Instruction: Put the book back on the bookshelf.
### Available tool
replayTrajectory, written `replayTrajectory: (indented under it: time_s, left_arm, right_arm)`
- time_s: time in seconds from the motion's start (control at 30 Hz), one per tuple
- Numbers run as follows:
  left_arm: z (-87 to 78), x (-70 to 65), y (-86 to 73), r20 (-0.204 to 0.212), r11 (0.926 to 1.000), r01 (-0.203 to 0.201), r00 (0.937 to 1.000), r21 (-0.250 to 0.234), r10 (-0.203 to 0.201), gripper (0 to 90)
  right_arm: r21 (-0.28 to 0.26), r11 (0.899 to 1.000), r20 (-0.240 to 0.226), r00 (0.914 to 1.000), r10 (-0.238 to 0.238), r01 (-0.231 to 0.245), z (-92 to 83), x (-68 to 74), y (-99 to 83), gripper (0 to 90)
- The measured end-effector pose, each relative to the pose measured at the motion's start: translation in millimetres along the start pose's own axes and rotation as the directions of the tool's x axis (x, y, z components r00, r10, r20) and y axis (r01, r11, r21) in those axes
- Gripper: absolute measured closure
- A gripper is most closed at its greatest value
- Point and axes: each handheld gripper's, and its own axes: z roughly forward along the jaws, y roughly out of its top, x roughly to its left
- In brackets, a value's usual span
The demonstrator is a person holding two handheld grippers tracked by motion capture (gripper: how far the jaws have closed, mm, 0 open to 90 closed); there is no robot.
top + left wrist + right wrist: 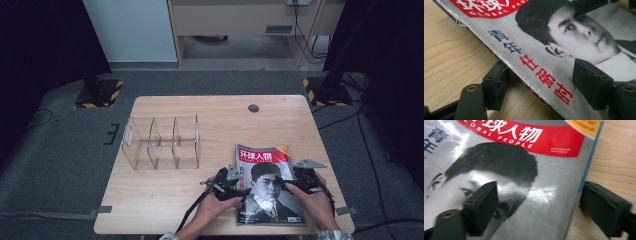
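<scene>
Toward the lower right of the high view, the magazine (267, 182) lies flat on the desk (165, 195); my left tool (541, 83) and right tool (539, 210) straddle its side edges, jaws apart.

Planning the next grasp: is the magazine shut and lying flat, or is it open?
Shut and lying flat. The magazine lies cover-up on the table, whole front cover showing, no inner pages spread.
</scene>
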Motion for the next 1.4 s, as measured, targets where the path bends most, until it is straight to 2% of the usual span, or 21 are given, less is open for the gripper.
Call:
replayTrajectory:
  time_s: [0.1,0.13,0.23,0.3,0.33,0.4,0.47,0.57,0.63,0.8,1.07,1.13,1.37,1.4]
  left_arm:
    - [3.6,3.0,7.8,0.022,0.9998,0.019,0.9996,-0.009,-0.018,25.8]
    - [7.5,6.1,15.3,0.018,0.9996,0.024,0.9996,-0.015,-0.024,23.2]
    - [11.1,9.8,22.6,0.018,0.9995,0.026,0.9995,-0.015,-0.026,21.3]
    - [15.6,18.3,32.3,0.032,0.9981,0.06,0.9977,-0.012,-0.059,19.2]
    - [15.6,18.3,32.3,0.032,0.9981,0.06,0.9977,-0.012,-0.059,19.1]
    - [18.4,27.2,41.1,0.04,0.9971,0.076,0.9963,-0.002,-0.076,19.1]
    - [18.9,29.8,44.2,0.039,0.9973,0.073,0.9966,-0.002,-0.073,19.1]
    - [19.0,36.1,52.2,0.033,0.9947,0.099,0.9946,-0.029,-0.098,19.4]
    - [21.1,38.8,57.0,0.026,0.9949,0.098,0.9949,-0.025,-0.097,20.2]
    - [25.7,42.9,71.1,0.001,0.9989,0.046,0.9989,-0.01,-0.046,32.2]
    - [33.1,49.0,82.3,-0.004,0.9983,0.057,0.9984,-0.008,-0.057,43.3]
    - [36.6,50.2,85.4,0.005,0.9972,0.075,0.9972,-0.004,-0.075,47.8]
    - [41.9,49.9,86.3,0.018,0.9976,0.064,0.9977,0.025,-0.065,52.6]
    - [42.6,51.1,86.8,0.039,0.9969,0.068,0.9968,0.041,-0.07,55.7]
  right_arm:
    - [-0.008,1.0,0.005,0.9998,-0.019,0.019,1.0,1.6,-0.5,19.3]
    - [-0.011,1.0,-0.004,0.9997,-0.025,0.025,1.3,2.4,-0.5,20.6]
    - [-0.014,0.999,-0.011,0.9992,-0.039,0.039,1.7,3.4,-0.8,21.0]
    - [-0.01,0.999,-0.02,0.999,-0.041,0.041,1.5,5.0,-0.8,22.6]
    - [-0.01,0.999,-0.02,0.999,-0.041,0.041,1.5,5.0,-0.8,22.6]
    - [-0.015,0.999,-0.024,0.9985,-0.05,0.049,1.9,4.9,-0.4,24.9]
    - [-0.016,0.999,-0.024,0.9985,-0.049,0.049,2.0,5.0,-0.2,25.8]
    - [-0.021,0.998,-0.022,0.9984,-0.052,0.052,2.7,5.2,0.2,27.5]
    - [-0.02,0.999,-0.023,0.9985,-0.051,0.05,2.5,5.3,0.3,28.2]
    - [-0.029,0.998,-0.022,0.9985,-0.05,0.05,2.1,4.4,0.0,34.2]
    - [-0.033,0.998,-0.026,0.9984,-0.049,0.048,2.9,4.3,1.1,39.5]
    - [-0.036,0.997,-0.029,0.9976,-0.063,0.062,3.3,4.3,1.5,41.5]
    - [-0.044,0.998,-0.034,0.9978,-0.056,0.055,3.2,3.4,1.8,47.0]
    - [-0.046,0.997,-0.03,0.9976,-0.062,0.061,2.8,3.7,1.6,48.3]
